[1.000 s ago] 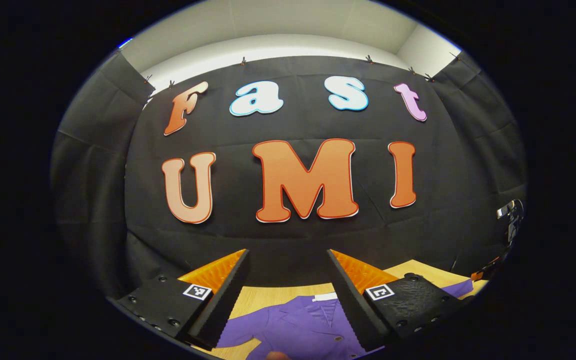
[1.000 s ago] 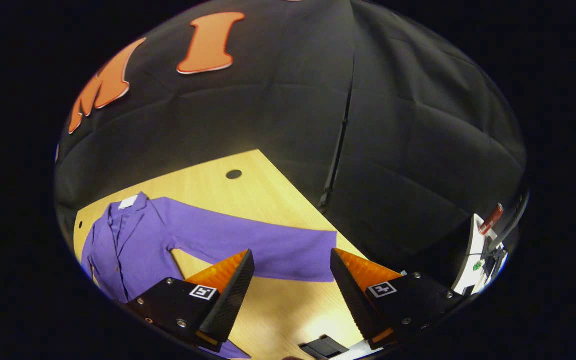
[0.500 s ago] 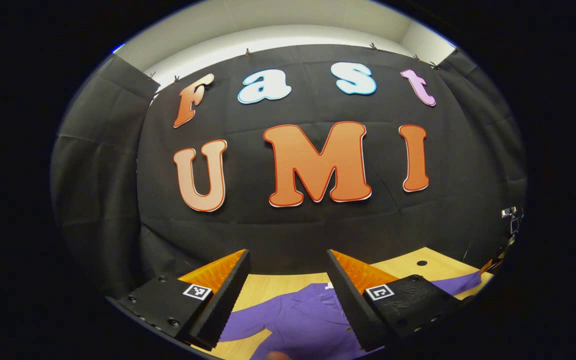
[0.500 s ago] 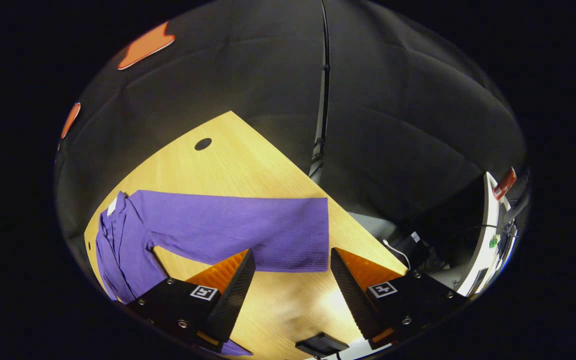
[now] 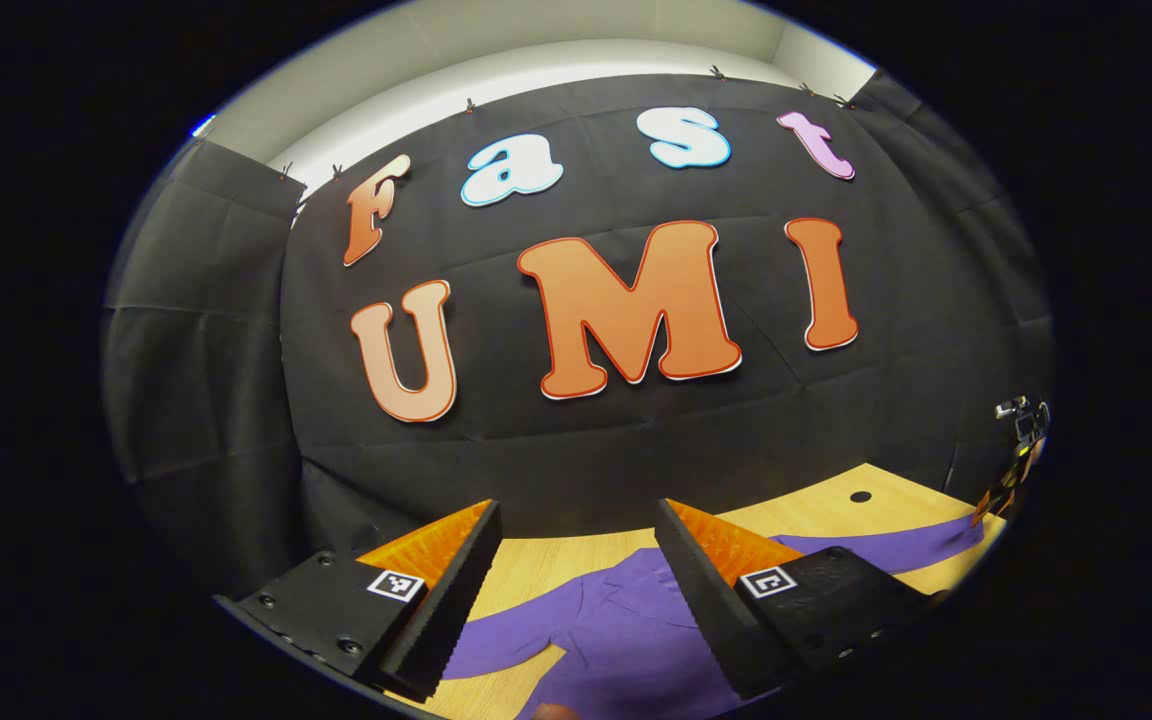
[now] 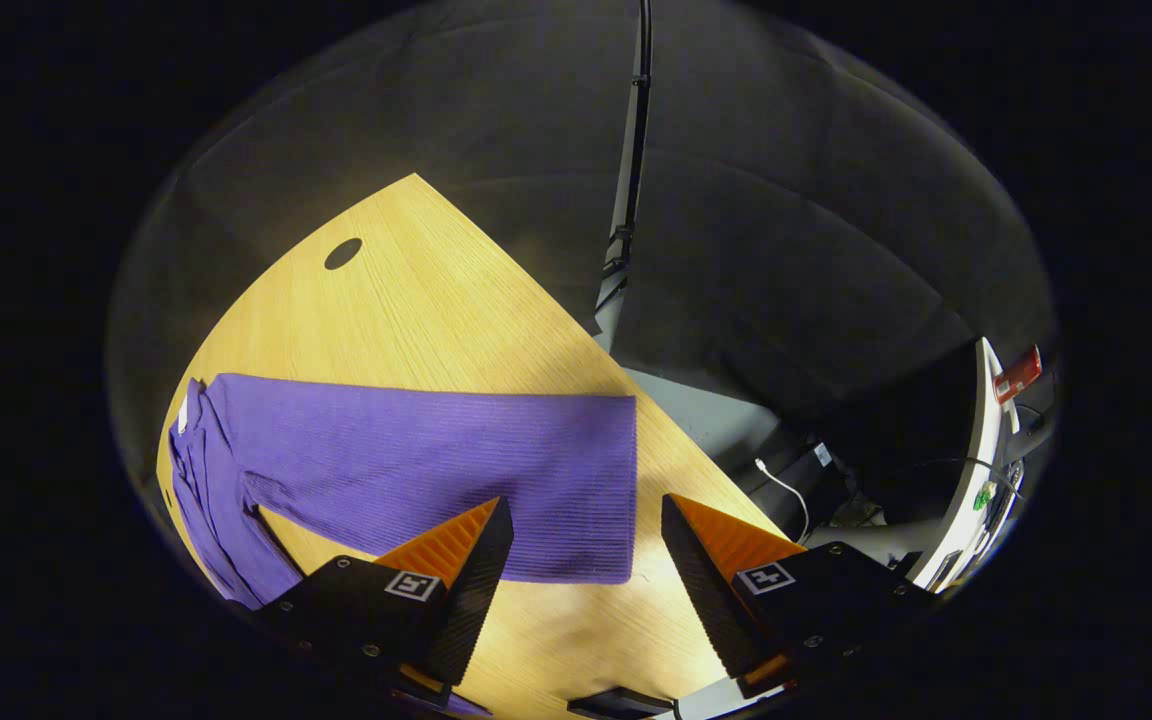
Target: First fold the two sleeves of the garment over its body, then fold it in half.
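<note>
The wooden table (image 6: 436, 290) carries a purple garment (image 6: 406, 460) spread flat, its sleeve (image 6: 536, 490) stretched toward the table's near corner, cuff beside the edge. A small round hole (image 6: 343, 253) sits in the table's far part, well apart from the garment. The right gripper (image 6: 584, 545) hangs above the cuff, fingers spread, grasping nothing. The left gripper (image 5: 576, 560) hovers over the garment's body (image 5: 616, 630), fingers likewise parted and empty.
</note>
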Demonstrator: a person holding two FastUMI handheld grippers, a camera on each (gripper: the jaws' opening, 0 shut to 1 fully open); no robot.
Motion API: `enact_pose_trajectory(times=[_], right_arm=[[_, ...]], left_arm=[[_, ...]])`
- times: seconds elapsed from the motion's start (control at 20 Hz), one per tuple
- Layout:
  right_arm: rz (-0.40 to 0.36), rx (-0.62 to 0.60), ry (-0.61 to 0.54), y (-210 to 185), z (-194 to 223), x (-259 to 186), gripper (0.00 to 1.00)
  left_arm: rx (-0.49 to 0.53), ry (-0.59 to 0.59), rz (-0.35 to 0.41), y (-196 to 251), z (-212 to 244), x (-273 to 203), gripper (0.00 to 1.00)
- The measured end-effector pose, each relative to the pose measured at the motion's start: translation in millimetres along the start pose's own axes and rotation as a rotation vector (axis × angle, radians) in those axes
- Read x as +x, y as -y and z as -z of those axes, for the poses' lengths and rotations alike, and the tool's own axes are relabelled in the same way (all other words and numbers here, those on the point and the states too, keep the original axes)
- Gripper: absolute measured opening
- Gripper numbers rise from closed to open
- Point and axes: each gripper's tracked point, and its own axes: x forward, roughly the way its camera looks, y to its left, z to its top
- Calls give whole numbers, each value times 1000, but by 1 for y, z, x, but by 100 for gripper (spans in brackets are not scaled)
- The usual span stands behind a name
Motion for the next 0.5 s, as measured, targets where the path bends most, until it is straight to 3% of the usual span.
enact_pose_trajectory(times=[0.25, 0.45, 0.5], right_arm=[[55, -10, -40, 5, 0, 20, 90], [15, 51, -105, 4, 7, 30, 87], [13, 52, -127, 7, 7, 30, 92]], left_arm=[[21, -29, -10, 11, 7, -5, 100], [27, -45, -11, 23, 9, -8, 98], [28, -52, -11, 27, 11, -8, 98]])
